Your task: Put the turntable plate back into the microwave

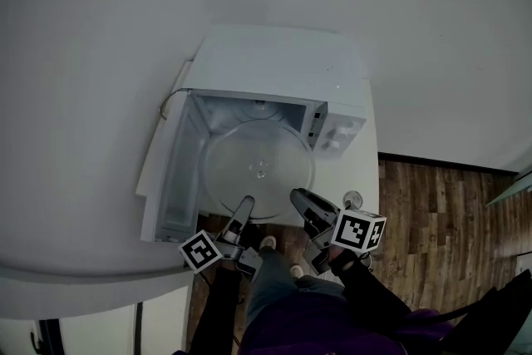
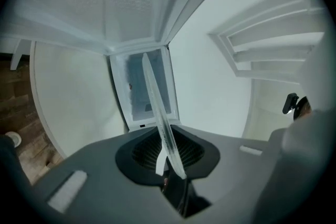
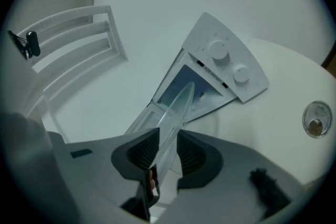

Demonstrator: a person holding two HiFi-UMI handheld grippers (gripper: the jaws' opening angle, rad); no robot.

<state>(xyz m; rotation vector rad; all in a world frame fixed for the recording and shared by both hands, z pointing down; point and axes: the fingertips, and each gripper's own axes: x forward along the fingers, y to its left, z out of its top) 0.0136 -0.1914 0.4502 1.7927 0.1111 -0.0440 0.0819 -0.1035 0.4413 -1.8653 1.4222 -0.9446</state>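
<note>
The clear glass turntable plate hangs level in the mouth of the white microwave, part of it inside the cavity. The microwave door is swung open to the left. My left gripper holds the plate's near rim on the left, and my right gripper holds it on the right. In the left gripper view the plate runs edge-on between the pads of the left gripper, which is shut on it. In the right gripper view the plate lies between the ribbed pads of the right gripper.
The microwave stands on a white table. Its control panel with two knobs is right of the cavity. A small round object lies on the table near the right gripper. A white slatted chair back and wooden floor are nearby.
</note>
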